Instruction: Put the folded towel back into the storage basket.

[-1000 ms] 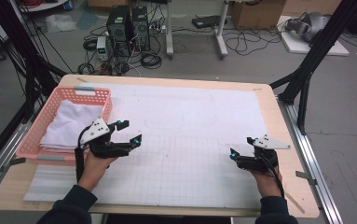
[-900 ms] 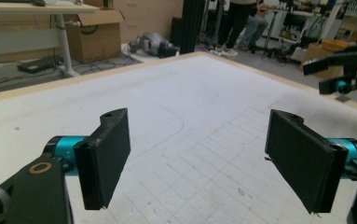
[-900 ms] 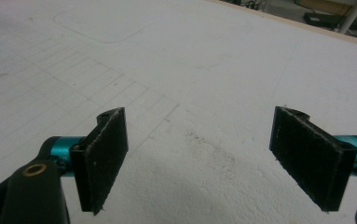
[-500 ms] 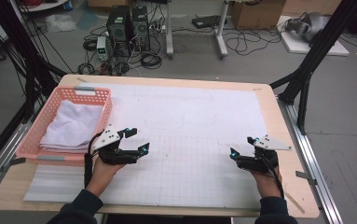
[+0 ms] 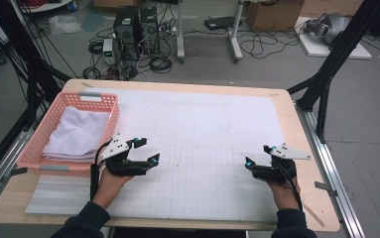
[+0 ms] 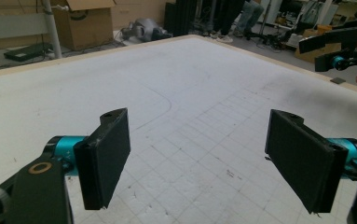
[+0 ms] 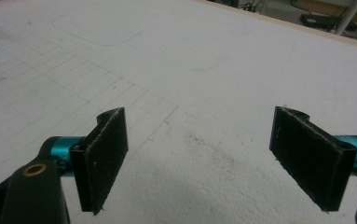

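Note:
My left gripper (image 5: 148, 150) is open and hovers low over the white gridded mat (image 5: 202, 124), just right of the pink basket (image 5: 86, 95). A folded white cloth (image 5: 76, 134) lies in that basket. My right gripper (image 5: 257, 155) is open too, near the mat's right front part. In the left gripper view the left gripper (image 6: 199, 158) has its black jaws wide apart over bare grid lines, and the other gripper (image 6: 339, 51) shows far off at the upper right. In the right gripper view the right gripper (image 7: 199, 158) holds nothing above the mat.
The wooden table (image 5: 296, 124) ends close to the right hand. A strip of clear plastic (image 5: 58, 193) lies at the front left. Black frame posts (image 5: 336, 59) stand at the back right, and computers and cables (image 5: 138, 25) sit on the floor behind.
My left gripper has moved right, from the basket's edge out over the mat, still open. The right gripper has stayed where it was.

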Action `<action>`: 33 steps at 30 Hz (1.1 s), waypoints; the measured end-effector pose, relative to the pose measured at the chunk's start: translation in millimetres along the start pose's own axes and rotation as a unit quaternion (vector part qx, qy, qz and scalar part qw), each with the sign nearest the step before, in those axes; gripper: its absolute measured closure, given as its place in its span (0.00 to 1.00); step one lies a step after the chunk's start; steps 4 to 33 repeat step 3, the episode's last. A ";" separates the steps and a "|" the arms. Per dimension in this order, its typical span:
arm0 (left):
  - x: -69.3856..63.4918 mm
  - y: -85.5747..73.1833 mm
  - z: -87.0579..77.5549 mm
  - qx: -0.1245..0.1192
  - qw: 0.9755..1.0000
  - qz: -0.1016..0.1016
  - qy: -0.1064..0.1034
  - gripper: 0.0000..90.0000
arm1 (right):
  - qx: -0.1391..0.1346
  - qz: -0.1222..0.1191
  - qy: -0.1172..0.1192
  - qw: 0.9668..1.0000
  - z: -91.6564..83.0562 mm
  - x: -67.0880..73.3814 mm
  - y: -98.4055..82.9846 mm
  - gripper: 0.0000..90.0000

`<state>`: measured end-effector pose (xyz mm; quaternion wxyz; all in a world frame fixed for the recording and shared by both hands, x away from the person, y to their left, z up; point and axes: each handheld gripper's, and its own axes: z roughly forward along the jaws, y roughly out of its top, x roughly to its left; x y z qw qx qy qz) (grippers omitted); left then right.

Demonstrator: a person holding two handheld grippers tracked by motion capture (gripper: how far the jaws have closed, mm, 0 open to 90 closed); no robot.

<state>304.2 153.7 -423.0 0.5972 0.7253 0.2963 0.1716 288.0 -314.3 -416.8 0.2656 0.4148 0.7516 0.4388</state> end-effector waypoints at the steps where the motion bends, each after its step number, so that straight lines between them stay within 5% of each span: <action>1: 0.0 0.0 0.0 0.000 1.000 0.000 0.000 0.25 | 0.000 -0.001 0.000 1.000 0.1 -0.3 -0.1 0.20; 33: 0.2 -0.2 0.0 0.001 1.000 0.000 0.000 0.25 | -0.001 0.001 -0.001 1.000 0.1 -0.2 0.0 0.20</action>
